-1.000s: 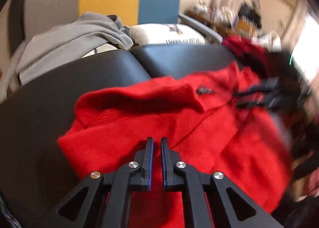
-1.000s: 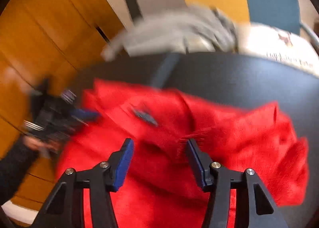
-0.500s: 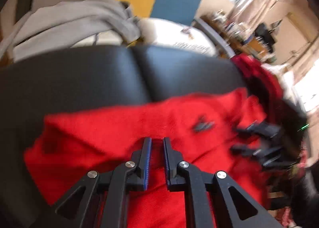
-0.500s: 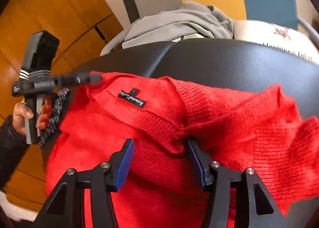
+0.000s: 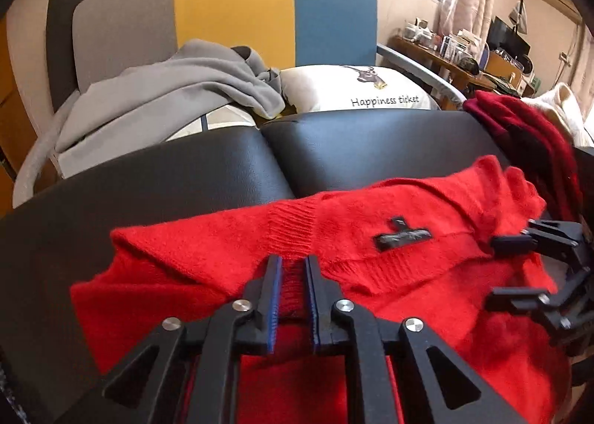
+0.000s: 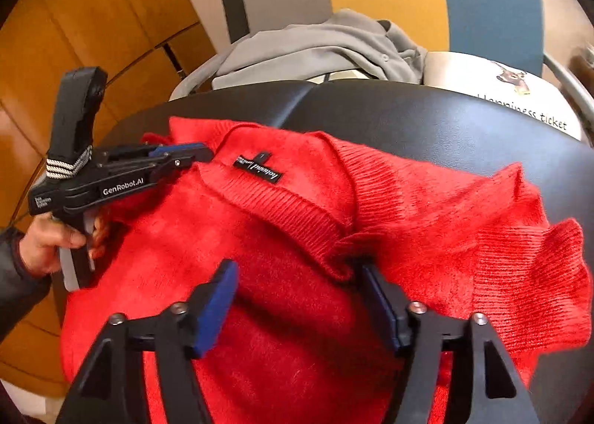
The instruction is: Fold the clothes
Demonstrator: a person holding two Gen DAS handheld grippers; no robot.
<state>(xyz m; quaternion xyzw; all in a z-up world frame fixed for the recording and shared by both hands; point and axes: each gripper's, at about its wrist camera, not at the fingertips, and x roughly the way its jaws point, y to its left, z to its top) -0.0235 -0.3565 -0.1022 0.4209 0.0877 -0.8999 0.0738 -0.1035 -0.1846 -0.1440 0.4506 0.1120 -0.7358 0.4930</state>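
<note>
Fuzzy knitted red sweater (image 5: 371,238) lies on smooth, faintly glossy black leather-look cushions (image 5: 371,149).

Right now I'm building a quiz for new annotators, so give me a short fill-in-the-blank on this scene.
1. The sweater on the black cushion is ____.
2. The garment heaped on the chair behind is ____.
3. The pillow reads "____ ticket".

Missing words: red; grey; Happiness
</note>
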